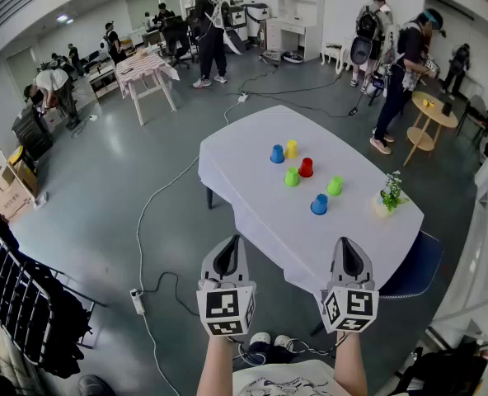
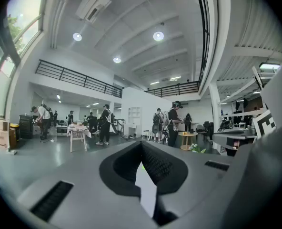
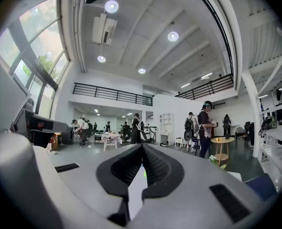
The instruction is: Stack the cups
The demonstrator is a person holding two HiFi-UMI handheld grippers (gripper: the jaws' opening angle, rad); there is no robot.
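My L claw [image 1: 226, 252] is clenched shut, empty. My R claw [image 1: 348, 254] is too. Both are held level, just short of the table w/ a white cloth [image 1: 244, 180]. On it six small plastic cups stand one by one: blue cup [image 1: 277, 153], yellow cup [image 1: 291, 148], red cup [image 1: 306, 167], green cup [image 1: 291, 176], 2nd green cup [image 1: 335, 186], 2nd blue cup [image 1: 319, 204].

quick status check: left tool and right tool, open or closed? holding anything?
left tool: closed, holding nothing.
right tool: closed, holding nothing.
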